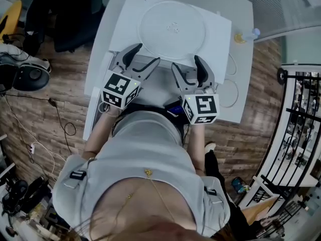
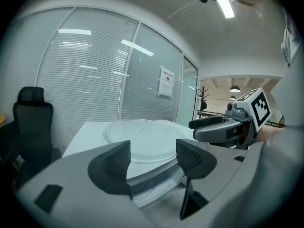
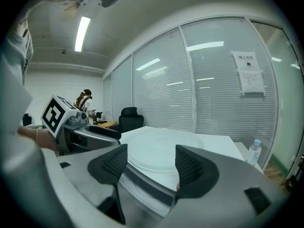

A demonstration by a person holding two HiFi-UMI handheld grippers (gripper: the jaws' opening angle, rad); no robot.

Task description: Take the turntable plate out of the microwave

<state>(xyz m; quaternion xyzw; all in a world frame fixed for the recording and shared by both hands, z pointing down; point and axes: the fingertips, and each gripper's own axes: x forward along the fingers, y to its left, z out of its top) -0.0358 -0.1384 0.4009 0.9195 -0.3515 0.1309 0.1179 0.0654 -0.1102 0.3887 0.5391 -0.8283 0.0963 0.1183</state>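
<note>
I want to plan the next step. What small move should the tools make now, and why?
Probably draw both back: the glass plate already lies on top of the microwave, and the left tool and the right tool are open and empty.

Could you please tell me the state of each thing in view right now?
turntable plate: lying flat on top of the microwave, not held.
left gripper: open, nothing between its jaws.
right gripper: open, nothing between its jaws.
bottle: upright.

A black office chair [image 2: 31, 122] stands before slatted blinds [image 2: 80, 70]; a paper notice [image 2: 166, 82] hangs further along.
</note>
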